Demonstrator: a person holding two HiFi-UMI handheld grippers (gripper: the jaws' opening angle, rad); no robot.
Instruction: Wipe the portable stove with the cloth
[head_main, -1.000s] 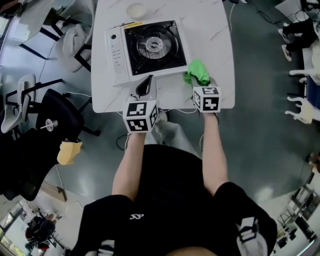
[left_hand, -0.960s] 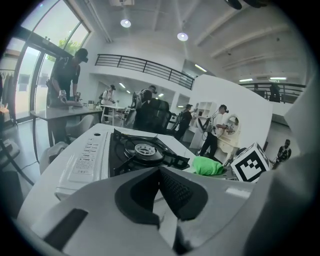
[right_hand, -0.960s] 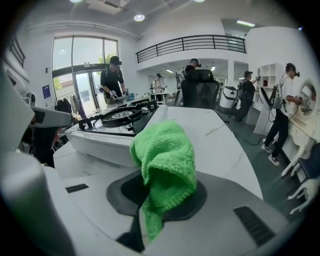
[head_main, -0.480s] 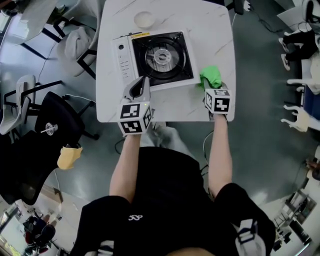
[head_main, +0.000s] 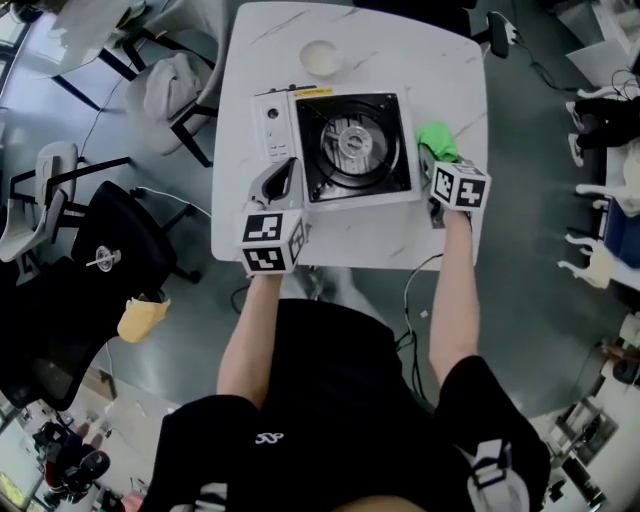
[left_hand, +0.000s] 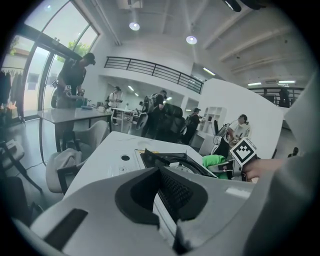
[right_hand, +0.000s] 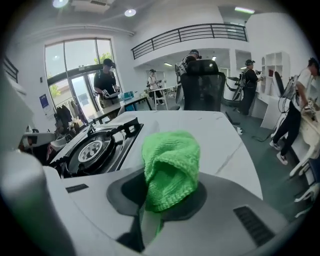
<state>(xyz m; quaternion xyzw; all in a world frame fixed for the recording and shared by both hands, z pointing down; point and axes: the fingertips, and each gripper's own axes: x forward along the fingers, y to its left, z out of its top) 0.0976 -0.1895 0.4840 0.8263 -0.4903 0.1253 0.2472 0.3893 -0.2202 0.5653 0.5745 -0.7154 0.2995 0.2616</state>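
Note:
The portable stove (head_main: 345, 145) sits mid-table, with a black burner pan and a white control panel (head_main: 272, 125) on its left. My right gripper (head_main: 437, 165) is shut on a bunched green cloth (head_main: 436, 140), which hangs just off the stove's right edge. In the right gripper view the cloth (right_hand: 170, 167) bulges from the jaws of the right gripper (right_hand: 149, 212), with the stove (right_hand: 97, 147) to its left. My left gripper (head_main: 283, 178) is shut and holds nothing, its tips over the stove's near left corner. In the left gripper view the left gripper (left_hand: 162, 197) points along the stove (left_hand: 170, 161).
A small white bowl (head_main: 322, 57) stands on the white marble table (head_main: 445, 60) behind the stove. Chairs (head_main: 175, 85) crowd the table's left side, and a black chair (head_main: 110, 225) stands nearer. A cable (head_main: 415, 290) hangs off the near edge. People stand at far tables.
The right gripper has carried the cloth from the stove's near right corner up along its right side. The left gripper's tips moved from just before the stove to over its near corner.

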